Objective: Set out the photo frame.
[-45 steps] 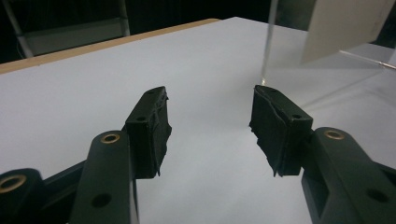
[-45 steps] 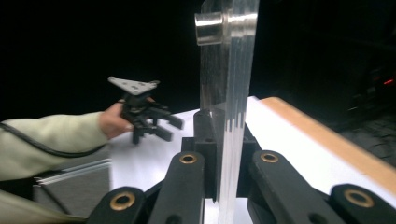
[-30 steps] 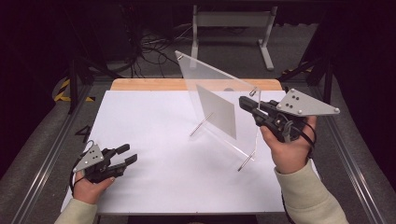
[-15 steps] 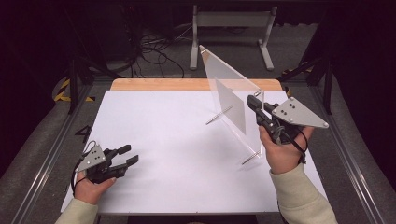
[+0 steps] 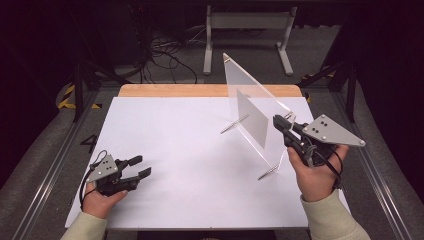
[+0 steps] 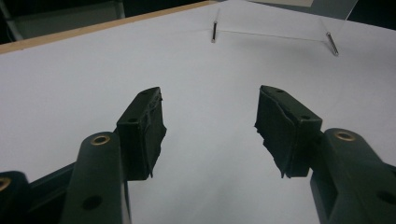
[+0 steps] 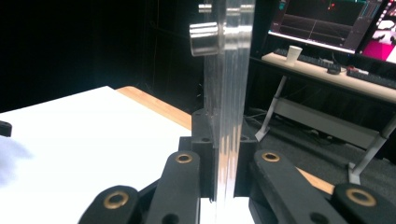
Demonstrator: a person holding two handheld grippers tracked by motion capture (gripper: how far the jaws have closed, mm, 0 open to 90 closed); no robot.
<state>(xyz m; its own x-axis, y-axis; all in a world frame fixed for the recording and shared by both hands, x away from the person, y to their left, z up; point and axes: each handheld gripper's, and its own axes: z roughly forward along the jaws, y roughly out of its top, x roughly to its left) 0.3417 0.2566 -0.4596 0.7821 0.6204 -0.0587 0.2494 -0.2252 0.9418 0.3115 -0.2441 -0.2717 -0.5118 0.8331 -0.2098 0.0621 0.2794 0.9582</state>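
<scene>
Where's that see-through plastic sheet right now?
In the high view, the clear sheet stands upright right of the table's middle, its near edge pinched in the right tongs.

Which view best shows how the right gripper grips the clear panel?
The right gripper view: the right gripper has its jaws shut on the clear panel edge-on. The high view shows the whole panel standing upright; the left gripper view catches its bottom edge and metal feet.

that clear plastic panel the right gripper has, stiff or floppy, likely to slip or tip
The clear panel is probably stiff: its edges look straight. It may slip, since the right gripper pinches only one smooth edge. It could tip when released, as it stands on thin metal pins.
</scene>
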